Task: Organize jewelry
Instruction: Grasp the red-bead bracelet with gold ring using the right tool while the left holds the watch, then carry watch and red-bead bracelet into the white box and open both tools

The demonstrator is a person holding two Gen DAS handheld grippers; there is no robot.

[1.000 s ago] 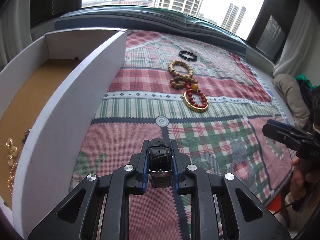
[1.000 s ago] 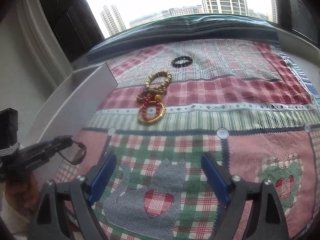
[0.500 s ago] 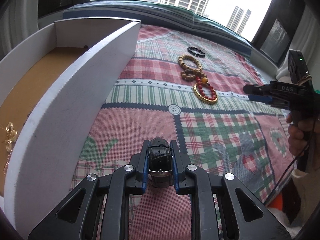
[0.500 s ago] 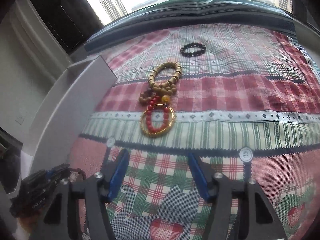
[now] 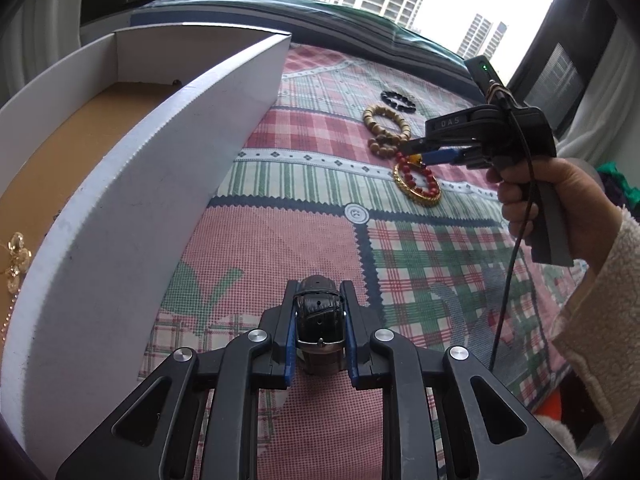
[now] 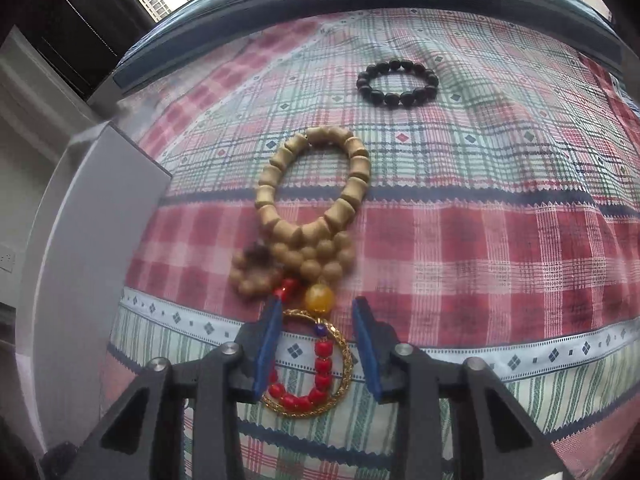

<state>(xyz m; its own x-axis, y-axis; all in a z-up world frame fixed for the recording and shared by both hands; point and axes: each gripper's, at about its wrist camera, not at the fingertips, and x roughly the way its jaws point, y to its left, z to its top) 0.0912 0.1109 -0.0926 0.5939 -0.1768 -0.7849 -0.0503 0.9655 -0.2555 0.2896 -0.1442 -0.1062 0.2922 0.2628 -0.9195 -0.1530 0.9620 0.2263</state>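
A black leather watch strap [image 5: 320, 316] with a metal buckle is being clamped between the blue pads of the left gripper [image 5: 320, 320], just above the patchwork plaid cloth [image 5: 256, 264]. To the left of that gripper, a white cardboard box [image 5: 132, 208] is being seen, with gold jewelry [image 5: 16, 258] lying on its brown floor. The right gripper [image 6: 316, 344] is being held spread, its fingers [image 6: 269, 344] set on either side of a gold bangle [image 6: 344, 368] and a red bead bracelet [image 6: 320, 376] lying inside the ring; whether the pads are touching the bangle cannot be told. Just ahead of its tips, an amber bead [image 6: 319, 298] and a cluster of round wooden beads [image 6: 316, 258] are being observed, then a tan barrel-bead bracelet [image 6: 272, 184], and farther ahead a black bead bracelet [image 6: 397, 79], lying apart. The right gripper's handle is being gripped by a hand [image 5: 560, 204].
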